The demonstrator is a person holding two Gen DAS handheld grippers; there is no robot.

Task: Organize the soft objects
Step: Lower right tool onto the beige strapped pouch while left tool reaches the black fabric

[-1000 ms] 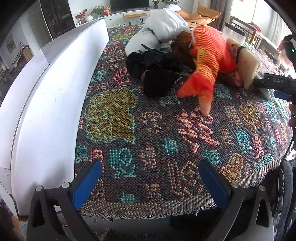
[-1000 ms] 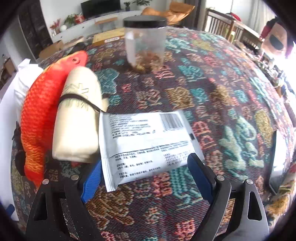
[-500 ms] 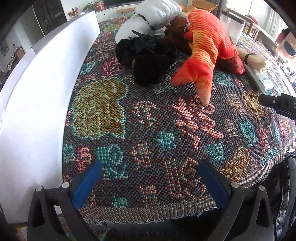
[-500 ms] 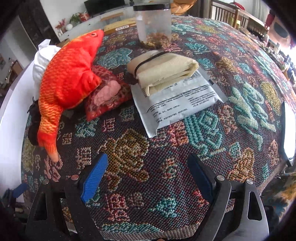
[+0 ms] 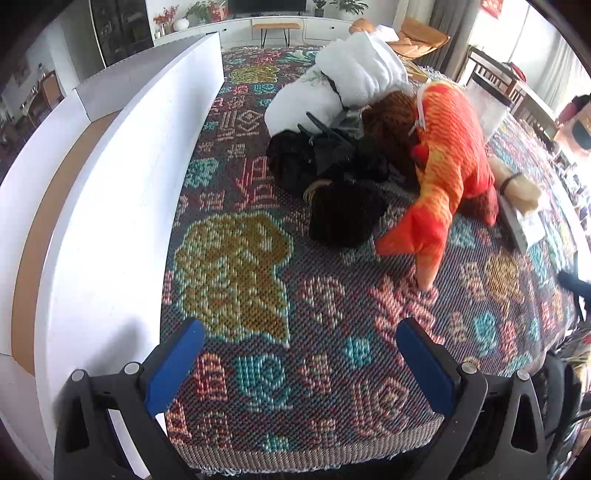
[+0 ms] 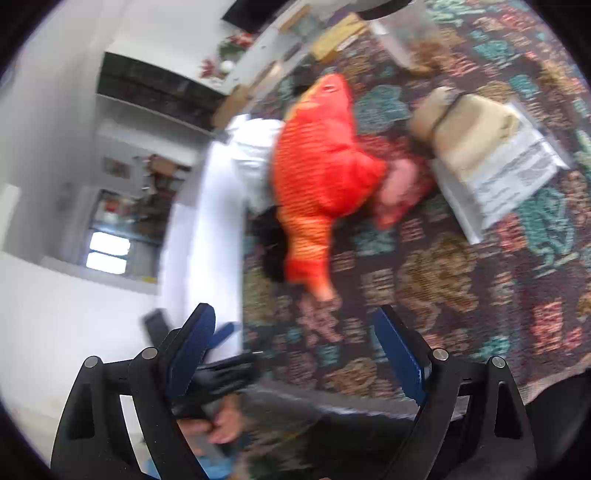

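On woven cloth [image 5: 236, 266], plush fish [image 5: 443, 158].

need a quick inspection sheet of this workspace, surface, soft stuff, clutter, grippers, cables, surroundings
Surface: patterned woven cloth covers the table; a white board stands along its left edge.
Job's things: orange fish plush, white bundle, black fuzzy items, all piled together at the far side; beige roll with a black band lies on a printed packet.
Clutter: clear jar at the far end, blurred.
Grippers: left hand-held gripper open, empty, above the near edge; right hand-held gripper open, empty, view tilted and blurred.
Cables: nothing seen.
Surroundings: living room with a TV bench, plants, chairs.
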